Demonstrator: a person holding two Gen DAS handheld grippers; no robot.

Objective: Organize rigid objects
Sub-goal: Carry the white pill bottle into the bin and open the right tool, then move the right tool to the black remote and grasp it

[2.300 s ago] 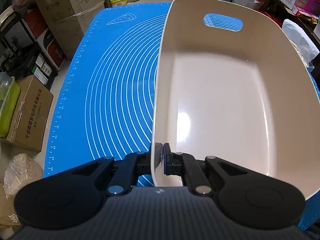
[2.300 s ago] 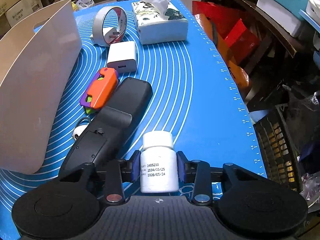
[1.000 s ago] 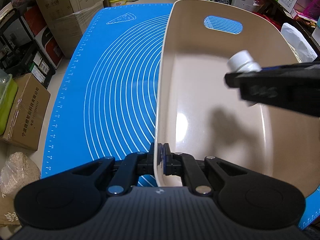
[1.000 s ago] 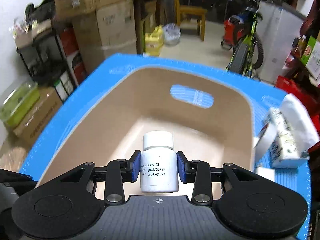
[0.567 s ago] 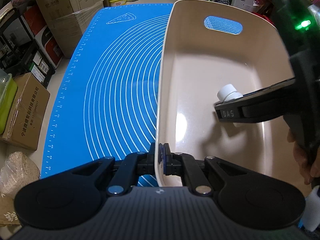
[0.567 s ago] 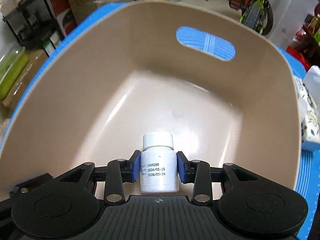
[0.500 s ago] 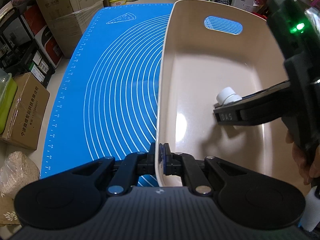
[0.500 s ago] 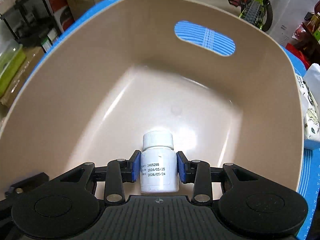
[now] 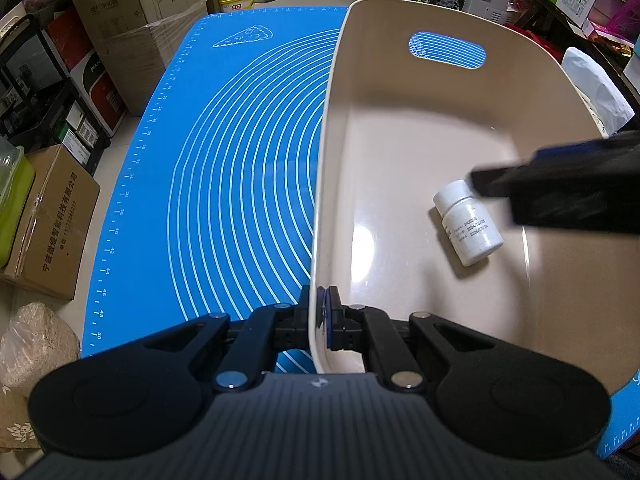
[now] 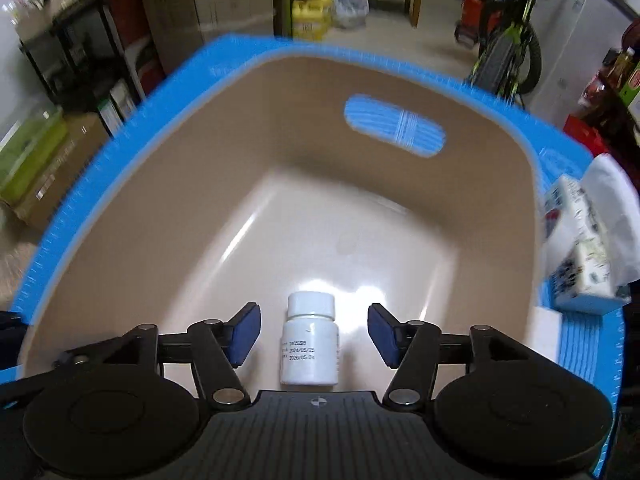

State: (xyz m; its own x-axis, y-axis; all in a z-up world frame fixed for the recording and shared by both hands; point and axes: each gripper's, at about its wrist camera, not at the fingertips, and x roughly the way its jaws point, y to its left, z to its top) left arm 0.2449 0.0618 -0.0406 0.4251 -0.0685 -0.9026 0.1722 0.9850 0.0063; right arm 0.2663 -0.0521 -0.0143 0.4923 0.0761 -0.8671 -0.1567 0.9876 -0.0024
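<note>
Bottle (image 9: 469,226) flat in bin (image 9: 400,128), cap far-left

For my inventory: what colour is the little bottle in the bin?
White bottle, white cap; clearest in the right wrist view.

Glossy beige plastic bin (image 9: 540,92), smooth white seemingly plastic bottle (image 9: 469,223), matt blue mat (image 9: 240,184).

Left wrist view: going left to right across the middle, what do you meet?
Cardboard box → blue mat → beige bin's left wall → white bottle → right gripper, blurred.
</note>
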